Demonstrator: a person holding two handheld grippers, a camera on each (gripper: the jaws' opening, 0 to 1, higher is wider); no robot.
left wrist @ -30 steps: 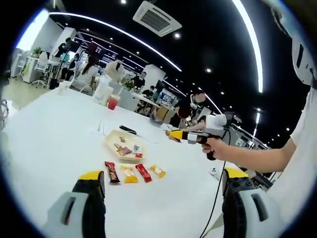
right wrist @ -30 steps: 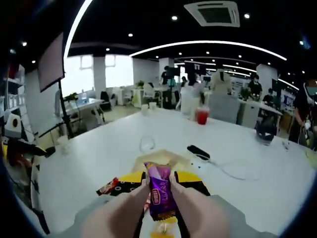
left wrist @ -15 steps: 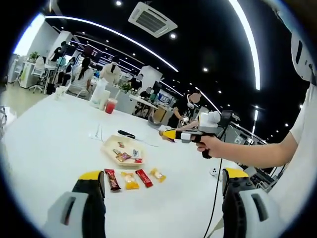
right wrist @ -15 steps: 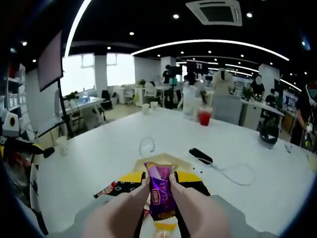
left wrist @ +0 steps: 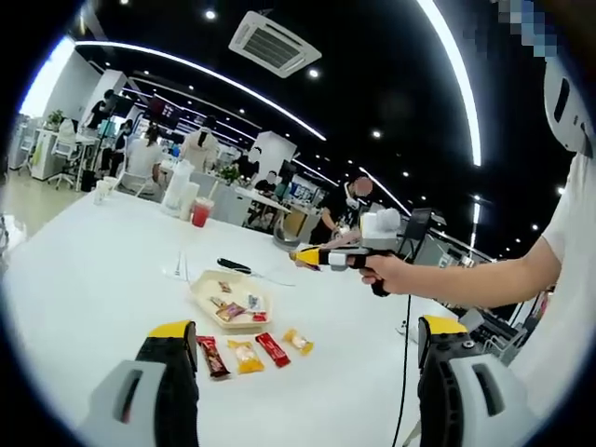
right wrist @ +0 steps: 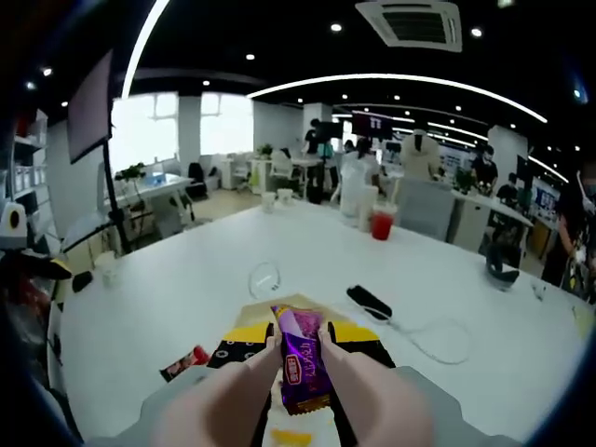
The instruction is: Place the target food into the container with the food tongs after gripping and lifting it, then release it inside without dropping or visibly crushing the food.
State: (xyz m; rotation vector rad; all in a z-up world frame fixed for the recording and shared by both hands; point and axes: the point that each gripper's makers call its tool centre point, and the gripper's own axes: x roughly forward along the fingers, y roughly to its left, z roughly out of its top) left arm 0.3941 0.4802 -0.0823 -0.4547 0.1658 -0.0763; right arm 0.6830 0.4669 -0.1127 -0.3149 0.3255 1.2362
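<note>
Right tongs [right wrist: 300,358] stay clamped on purple snack [right wrist: 301,358], carried closer over tray [left wrist: 229,300]; drop pending. Left tongs [left wrist: 298,386] apart, idle.

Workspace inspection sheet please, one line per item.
Surface: white table.
Job's things: purple snack packet clamped in the right tongs; beige tray holding several small snacks.
Clutter: four wrapped snacks beside the tray, red drink cup, black phone-like device.
Grippers: left tongs open, holding nothing.
Cables: white cable looping from the black device.
Surroundings: open office, people at desks.
</note>
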